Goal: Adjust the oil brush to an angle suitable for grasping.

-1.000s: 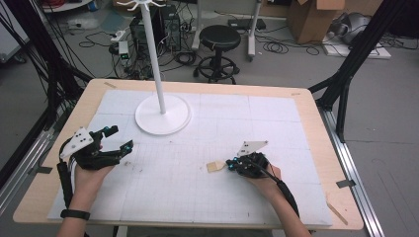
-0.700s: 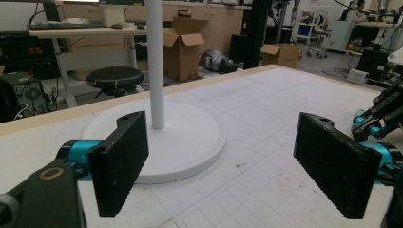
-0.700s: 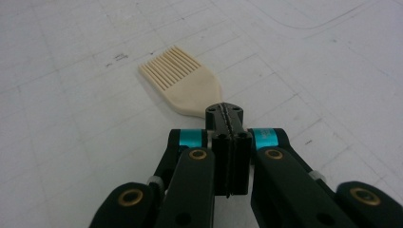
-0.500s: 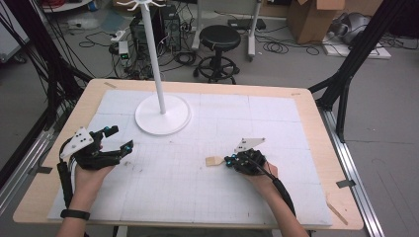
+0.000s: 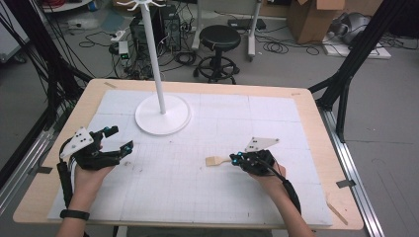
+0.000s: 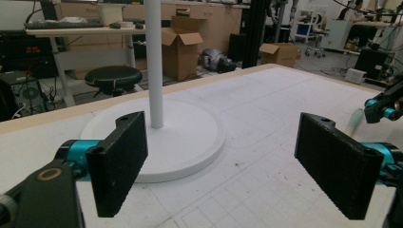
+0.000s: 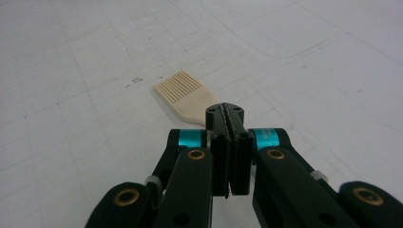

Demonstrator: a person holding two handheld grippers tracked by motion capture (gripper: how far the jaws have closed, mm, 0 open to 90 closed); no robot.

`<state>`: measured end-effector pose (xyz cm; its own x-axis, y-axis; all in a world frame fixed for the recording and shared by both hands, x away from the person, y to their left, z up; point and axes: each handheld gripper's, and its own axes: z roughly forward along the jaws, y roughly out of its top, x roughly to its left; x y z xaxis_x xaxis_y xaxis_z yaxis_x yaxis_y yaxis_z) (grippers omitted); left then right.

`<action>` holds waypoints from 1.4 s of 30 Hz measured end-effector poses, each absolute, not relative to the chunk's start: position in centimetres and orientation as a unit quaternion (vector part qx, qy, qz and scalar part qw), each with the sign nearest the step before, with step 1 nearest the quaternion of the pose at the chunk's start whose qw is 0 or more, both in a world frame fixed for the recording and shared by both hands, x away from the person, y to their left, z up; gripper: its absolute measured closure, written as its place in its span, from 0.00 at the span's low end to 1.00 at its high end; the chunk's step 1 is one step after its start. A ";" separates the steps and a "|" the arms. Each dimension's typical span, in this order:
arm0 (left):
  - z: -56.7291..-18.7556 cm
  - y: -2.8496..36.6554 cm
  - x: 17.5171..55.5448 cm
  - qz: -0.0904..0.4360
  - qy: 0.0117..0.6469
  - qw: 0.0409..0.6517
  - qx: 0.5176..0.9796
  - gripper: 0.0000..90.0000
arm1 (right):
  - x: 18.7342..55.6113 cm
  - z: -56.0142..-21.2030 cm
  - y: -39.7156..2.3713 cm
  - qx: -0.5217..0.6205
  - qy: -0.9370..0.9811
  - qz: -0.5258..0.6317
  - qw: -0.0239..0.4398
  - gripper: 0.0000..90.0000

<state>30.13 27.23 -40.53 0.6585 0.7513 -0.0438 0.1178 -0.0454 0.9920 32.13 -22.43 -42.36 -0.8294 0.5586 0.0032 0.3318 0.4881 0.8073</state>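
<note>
Left gripper (image 5: 117, 140): I am holding it idle near the white stand (image 5: 163, 114), jaws wide apart, nothing between | Brush (image 5: 218, 161): lying right of the stand, long axis running leftward from my right gripper (image 5: 236, 159) | Right gripper: jaws clamping the brush handle, nearer hand.

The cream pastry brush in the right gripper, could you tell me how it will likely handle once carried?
The pastry brush looks thin and small, so probably light. The right gripper is shut on its handle end only, so the head may sag or pivot a little. Its slotted bristles look flexible, likely bending if pressed against the table.
</note>
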 end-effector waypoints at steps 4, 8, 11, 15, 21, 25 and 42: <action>-40.6 27.2 30.2 0.258 0.322 0.610 0.676 0.20 | 31.6 -41.7 -24.7 0.275 0.837 0.452 0.139 0.98; -40.6 27.1 30.2 0.259 0.320 0.610 0.677 0.20 | 30.9 -41.1 -27.3 0.289 0.818 0.472 0.154 0.95; -40.6 27.2 30.2 0.259 0.321 0.611 0.676 0.20 | 30.3 -40.8 -29.1 0.297 0.805 0.486 0.165 0.90; -40.6 27.3 30.2 0.260 0.323 0.611 0.674 0.19 | 29.5 -40.8 -31.2 0.309 0.789 0.498 0.186 0.76; -40.6 27.5 30.4 0.263 0.322 0.614 0.671 0.19 | 28.9 -41.2 -33.7 0.342 0.761 0.509 0.212 0.60; -40.4 27.6 30.7 0.264 0.325 0.615 0.668 0.19 | 28.4 -41.6 -34.9 0.364 0.745 0.513 0.223 0.49; -40.3 27.4 30.8 0.267 0.322 0.608 0.675 0.19 | 28.3 -42.9 -36.6 0.408 0.717 0.505 0.255 0.20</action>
